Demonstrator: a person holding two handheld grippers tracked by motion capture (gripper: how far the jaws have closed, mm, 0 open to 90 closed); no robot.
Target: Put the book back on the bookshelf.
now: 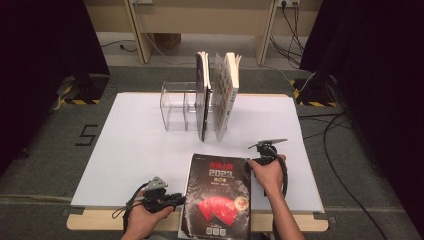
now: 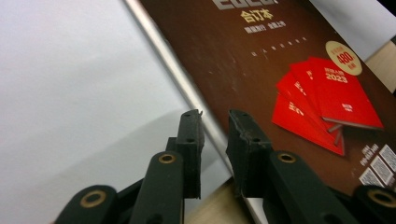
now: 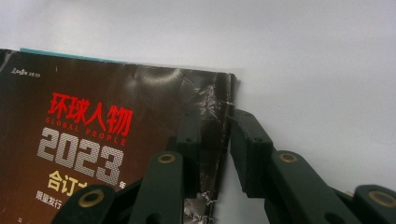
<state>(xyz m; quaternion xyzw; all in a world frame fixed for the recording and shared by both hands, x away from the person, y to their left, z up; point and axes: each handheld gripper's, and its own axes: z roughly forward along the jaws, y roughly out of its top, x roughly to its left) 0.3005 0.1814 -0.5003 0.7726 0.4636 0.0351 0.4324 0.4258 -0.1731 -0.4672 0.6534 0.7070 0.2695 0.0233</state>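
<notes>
Left gripper point(image 2: 215, 126): jaws stand a narrow gap apart, straddling the pale page edge of the dark magazine point(image 2: 280, 60); neither pad visibly presses on it, so released. One jaw sits over the white table sheet point(image 2: 70, 84), the other over the cover. In the high view this gripper point(image 1: 176, 200) lies low and nearly level at the magazine's point(image 1: 217, 200) near-left edge, pointing toward it, cupped from below by the left hand point(image 1: 145, 217), forearm entering from the bottom.

Right gripper point(image 3: 215, 135): jaws parted, the worn, creased far-right edge of the magazine point(image 3: 93, 140) running between them. One jaw rests over the cover, the other over bare sheet; contact with the pads cannot be confirmed, so read as not clamped. In the high view the right hand point(image 1: 267, 175) sits just beside the magazine's far-right corner, wrist straight, gripper point(image 1: 252, 162) angled in at the corner.

Magazine: flat, cover up, near edge overhanging the sheet. Beyond it, a clear rack point(image 1: 177, 107) with two upright books point(image 1: 217, 95).
</notes>
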